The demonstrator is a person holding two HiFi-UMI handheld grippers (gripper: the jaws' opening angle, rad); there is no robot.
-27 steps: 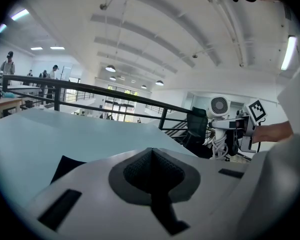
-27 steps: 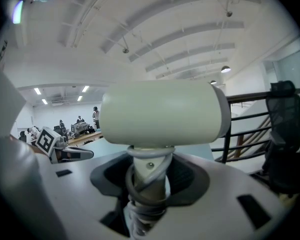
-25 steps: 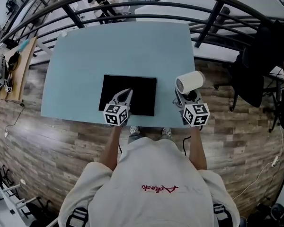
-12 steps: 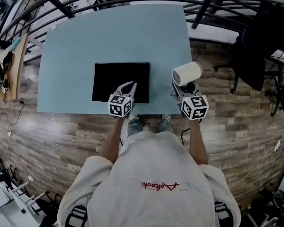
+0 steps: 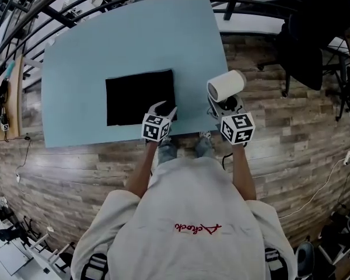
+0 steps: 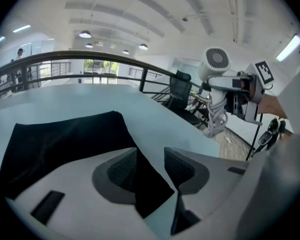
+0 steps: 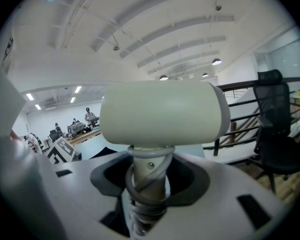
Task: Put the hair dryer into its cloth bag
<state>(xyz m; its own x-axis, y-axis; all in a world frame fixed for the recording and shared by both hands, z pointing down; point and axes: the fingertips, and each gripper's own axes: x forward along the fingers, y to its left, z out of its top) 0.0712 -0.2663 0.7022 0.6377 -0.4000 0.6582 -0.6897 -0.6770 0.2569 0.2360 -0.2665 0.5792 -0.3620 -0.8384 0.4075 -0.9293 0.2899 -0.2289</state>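
The black cloth bag (image 5: 139, 97) lies flat on the light blue table (image 5: 105, 45). My left gripper (image 5: 164, 108) is low over the bag's near right corner. In the left gripper view its jaws have just been opening, and that corner of the bag (image 6: 65, 144) lies between the pads of the left gripper (image 6: 150, 166) without being pinched. My right gripper (image 5: 224, 105) is shut on the handle of the cream hair dryer (image 5: 226, 86), held upright off the table's right edge. In the right gripper view, the dryer (image 7: 162, 114) fills the frame above the right gripper (image 7: 149, 176); its cord is coiled round the handle.
A dark metal railing (image 5: 58, 16) curves behind the table. A black office chair (image 5: 306, 45) stands on the wood floor to the right. The table's near edge is just under both grippers. A wooden bench (image 5: 14, 92) with gear sits at far left.
My left gripper has moved right and down to the bag's near right corner, and its jaws have opened. My right gripper has sunk slightly with the dryer.
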